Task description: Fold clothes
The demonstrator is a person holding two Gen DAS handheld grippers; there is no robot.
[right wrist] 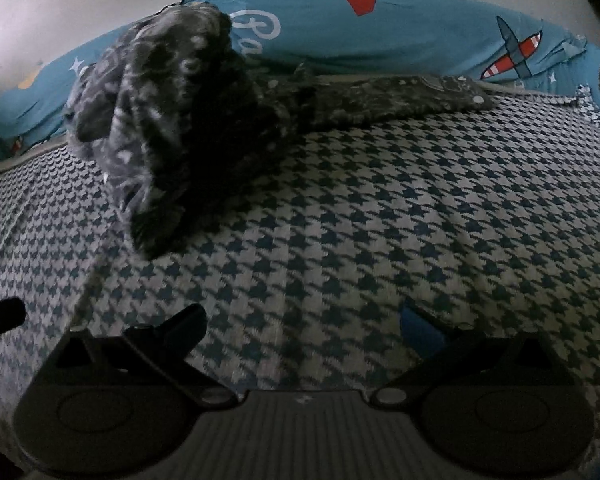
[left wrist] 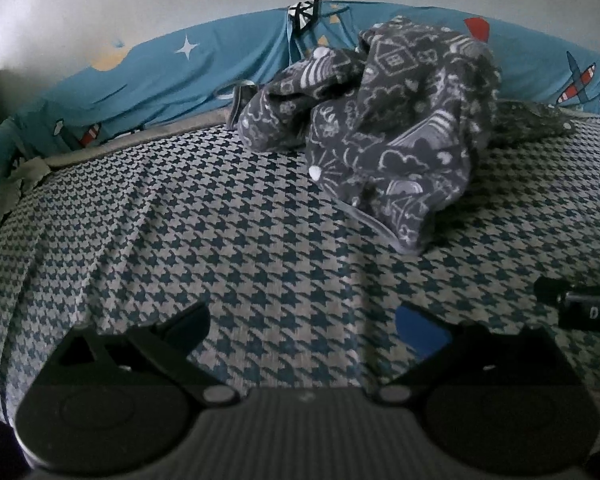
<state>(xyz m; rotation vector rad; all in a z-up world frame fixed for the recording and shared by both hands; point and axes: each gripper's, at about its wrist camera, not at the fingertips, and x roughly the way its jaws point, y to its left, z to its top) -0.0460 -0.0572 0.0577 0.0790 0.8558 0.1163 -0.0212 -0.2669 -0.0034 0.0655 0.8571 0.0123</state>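
A dark grey garment (left wrist: 388, 120) with white doodle print lies in a crumpled heap at the far side of the houndstooth bed cover (left wrist: 180, 220). In the right wrist view the same garment (right wrist: 172, 120) is heaped at the upper left, with one flat part (right wrist: 400, 96) stretched out to the right along the bed's far edge. My left gripper (left wrist: 302, 328) is open and low over the cover, well short of the heap, holding nothing. My right gripper (right wrist: 302, 328) is also open over bare cover, with the heap ahead to its left.
A teal sheet or pillow (left wrist: 160, 76) printed with stars and planes runs along the wall behind the bed (right wrist: 420, 28). The right gripper's body (left wrist: 584, 308) shows at the left view's right edge. The houndstooth cover (right wrist: 420, 220) lies wrinkled on the left side.
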